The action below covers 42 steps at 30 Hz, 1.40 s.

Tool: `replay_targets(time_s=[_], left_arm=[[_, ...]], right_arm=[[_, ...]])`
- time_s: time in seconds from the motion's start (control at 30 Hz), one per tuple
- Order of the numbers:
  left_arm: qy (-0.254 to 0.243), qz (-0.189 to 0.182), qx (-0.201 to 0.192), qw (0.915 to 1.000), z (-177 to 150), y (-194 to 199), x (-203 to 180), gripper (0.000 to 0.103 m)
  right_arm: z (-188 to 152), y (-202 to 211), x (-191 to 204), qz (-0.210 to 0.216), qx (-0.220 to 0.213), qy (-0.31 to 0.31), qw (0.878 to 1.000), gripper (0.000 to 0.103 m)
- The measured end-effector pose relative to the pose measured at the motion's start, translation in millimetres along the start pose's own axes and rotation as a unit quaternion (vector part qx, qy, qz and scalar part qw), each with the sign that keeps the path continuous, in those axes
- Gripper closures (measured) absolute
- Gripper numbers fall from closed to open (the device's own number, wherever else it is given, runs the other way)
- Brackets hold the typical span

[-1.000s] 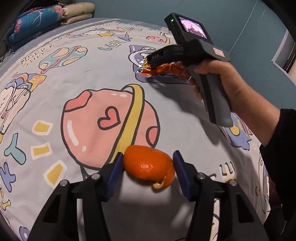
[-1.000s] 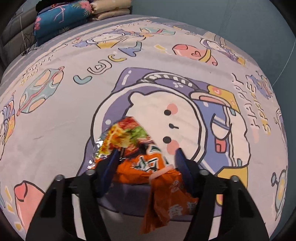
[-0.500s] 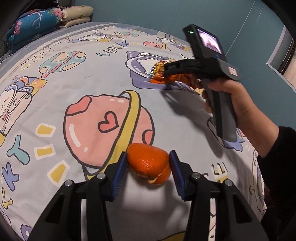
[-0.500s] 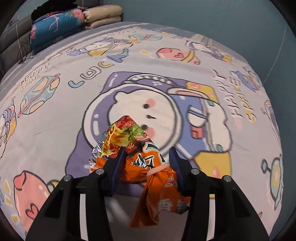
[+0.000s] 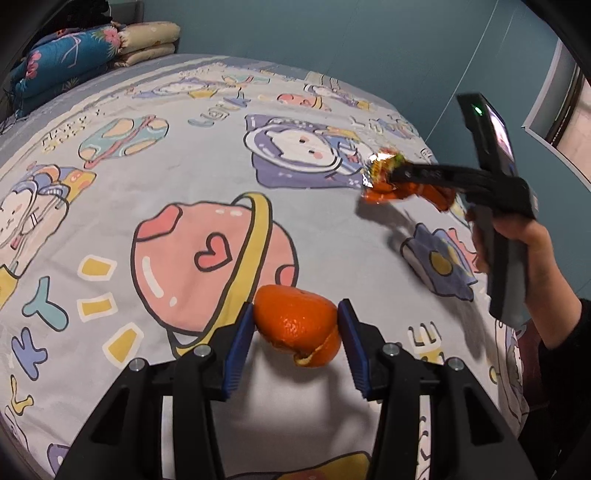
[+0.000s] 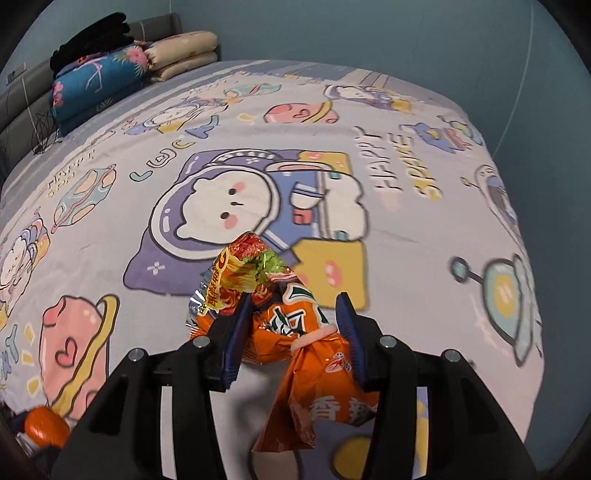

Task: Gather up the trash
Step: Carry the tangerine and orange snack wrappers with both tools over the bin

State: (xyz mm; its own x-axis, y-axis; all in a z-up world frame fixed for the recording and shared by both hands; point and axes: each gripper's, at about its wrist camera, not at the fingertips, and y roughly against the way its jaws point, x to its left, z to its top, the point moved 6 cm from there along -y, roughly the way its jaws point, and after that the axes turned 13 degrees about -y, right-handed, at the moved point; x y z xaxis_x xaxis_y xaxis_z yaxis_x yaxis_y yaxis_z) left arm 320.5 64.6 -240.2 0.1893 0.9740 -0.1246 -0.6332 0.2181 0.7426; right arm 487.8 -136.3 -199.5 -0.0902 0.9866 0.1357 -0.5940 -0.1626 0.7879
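Right gripper [image 6: 293, 328] lifted rightward, closing on snack wrapper [image 6: 295, 325], left gripper [image 5: 295, 332] clamping orange peel [image 5: 297, 325]

A wide bed [image 6: 406, 258] fills the room, covered by a pale grey sheet [image 5: 110, 206] printed with cartoon astronauts, planets and letters. Folded quilts, blue floral [image 6: 96, 85] and beige [image 6: 184, 51], are stacked at its far left against a grey headboard [image 6: 155, 27]. Teal walls [image 5: 369, 33] rise behind. A window frame [image 5: 561, 96] shows at right.

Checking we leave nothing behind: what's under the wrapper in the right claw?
Only printed bedsheet shows below the lifted wrapper. The patch directly beneath it is hidden by the wrapper and claw.
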Motion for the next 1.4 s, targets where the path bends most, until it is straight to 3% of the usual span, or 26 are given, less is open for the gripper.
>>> replay_targets(time_s=[0.27, 0.83, 1.4], left_arm=[[-0.004, -0.001, -0.005, 1.0000, 4, 12, -10, 0.059], [-0.020, 0.014, -0.025, 0.9994, 14, 52, -32, 0.059], [-0.078, -0.014, -0.040, 0.9960, 45, 96, -106, 0.059]], right_arm=[[-10, 31, -25, -0.002, -0.006, -0.018, 1.000, 0.062], [-28, 139, -89, 0.005, -0.055, -0.067, 0.996, 0.062], [-78, 217, -144, 0.012, -0.075, -0.116, 0.990, 0.062]])
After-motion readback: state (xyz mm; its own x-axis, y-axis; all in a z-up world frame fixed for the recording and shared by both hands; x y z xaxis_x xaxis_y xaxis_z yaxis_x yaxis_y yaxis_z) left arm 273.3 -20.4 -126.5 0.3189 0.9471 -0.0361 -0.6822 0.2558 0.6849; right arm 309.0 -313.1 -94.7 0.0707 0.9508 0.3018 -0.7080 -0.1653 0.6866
